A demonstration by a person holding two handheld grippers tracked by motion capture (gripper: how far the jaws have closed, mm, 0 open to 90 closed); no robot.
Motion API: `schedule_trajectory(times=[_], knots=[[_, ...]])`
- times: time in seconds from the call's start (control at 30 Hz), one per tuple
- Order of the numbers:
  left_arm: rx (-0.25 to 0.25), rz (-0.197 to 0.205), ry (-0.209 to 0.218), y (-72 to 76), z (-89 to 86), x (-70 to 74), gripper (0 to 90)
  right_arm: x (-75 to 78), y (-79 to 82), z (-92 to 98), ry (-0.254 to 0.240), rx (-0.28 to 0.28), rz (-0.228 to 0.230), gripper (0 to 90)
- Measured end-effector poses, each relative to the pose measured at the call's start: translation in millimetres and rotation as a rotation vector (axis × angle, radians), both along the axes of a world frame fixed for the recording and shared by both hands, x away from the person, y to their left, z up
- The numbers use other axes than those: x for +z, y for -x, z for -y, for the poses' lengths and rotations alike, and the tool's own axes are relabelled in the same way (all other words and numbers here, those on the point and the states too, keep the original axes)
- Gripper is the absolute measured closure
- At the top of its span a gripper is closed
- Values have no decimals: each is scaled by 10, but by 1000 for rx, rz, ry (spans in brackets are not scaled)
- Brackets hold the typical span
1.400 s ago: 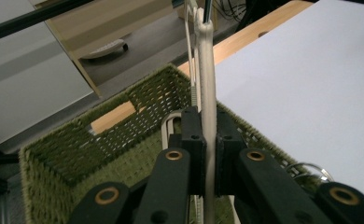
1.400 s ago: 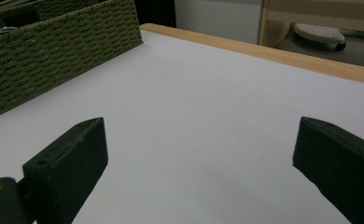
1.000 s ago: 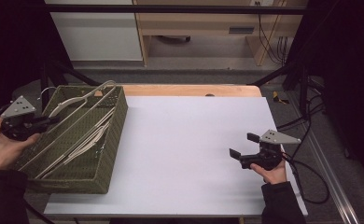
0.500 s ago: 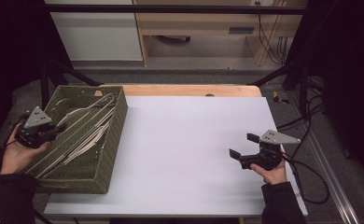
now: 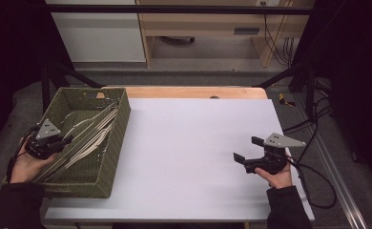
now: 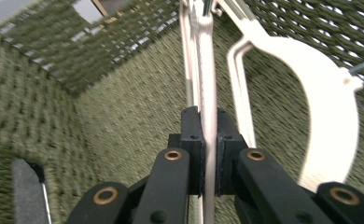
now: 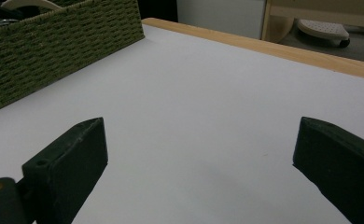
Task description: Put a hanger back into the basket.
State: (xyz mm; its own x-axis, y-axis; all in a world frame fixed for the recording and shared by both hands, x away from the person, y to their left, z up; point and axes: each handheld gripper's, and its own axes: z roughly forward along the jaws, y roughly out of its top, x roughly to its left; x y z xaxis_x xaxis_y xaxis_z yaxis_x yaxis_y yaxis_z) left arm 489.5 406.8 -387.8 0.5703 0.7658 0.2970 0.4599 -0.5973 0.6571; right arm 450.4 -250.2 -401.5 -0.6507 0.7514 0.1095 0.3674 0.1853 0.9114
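One basket (image 5: 108,164) is counted on one table (image 5: 193,143). Several white hangers (image 5: 86,138) are seen lying in the basket; they overlap, so an exact number cannot be told. In the left gripper view, two hangers (image 6: 208,84) can be made out. Two grippers are counted, a left gripper (image 5: 55,143) and a right gripper (image 5: 245,149), each with two jaws. Two hands (image 5: 26,164) are seen. One cable (image 5: 317,191) is seen at the right gripper.
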Motion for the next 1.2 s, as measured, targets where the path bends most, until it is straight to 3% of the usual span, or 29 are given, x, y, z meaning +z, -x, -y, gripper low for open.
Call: schedule_trajectory(times=[0.03, 0.07, 0.17, 0.43, 0.63, 0.8, 0.9, 0.93, 1.0, 1.2], knots=[[-5, -15, 1, 1, 6, -2, 817, -3, -3, -4, 0, 1, 2, 38], [1, -29, 37, 8, 34, -25, 803, -2, -2, -3, 1, 2, 1, 38], [-7, -68, 61, 22, 57, -39, 745, 0, 2, 4, 5, 5, 1, 38], [-36, -89, 84, 104, 116, -22, 541, 3, 5, -6, 1, 3, 0, 38], [-66, -47, 105, 171, 181, 53, 462, 8, 7, -3, 2, 8, 4, 38], [-110, -6, 94, 248, 267, 218, 402, 14, 11, 2, -2, 3, 6, 38], [-117, 42, 152, 306, 347, 333, 377, 21, 20, 6, -7, 2, 3, 38], [-117, 72, 195, 333, 398, 371, 365, 22, 20, 7, -8, 2, 5, 37], [-120, 96, 231, 371, 464, 438, 319, 24, 20, 12, -9, 1, 9, 37], [-144, 178, 399, 503, 754, 611, 185, 37, 32, 22, -24, -1, 13, 31]])
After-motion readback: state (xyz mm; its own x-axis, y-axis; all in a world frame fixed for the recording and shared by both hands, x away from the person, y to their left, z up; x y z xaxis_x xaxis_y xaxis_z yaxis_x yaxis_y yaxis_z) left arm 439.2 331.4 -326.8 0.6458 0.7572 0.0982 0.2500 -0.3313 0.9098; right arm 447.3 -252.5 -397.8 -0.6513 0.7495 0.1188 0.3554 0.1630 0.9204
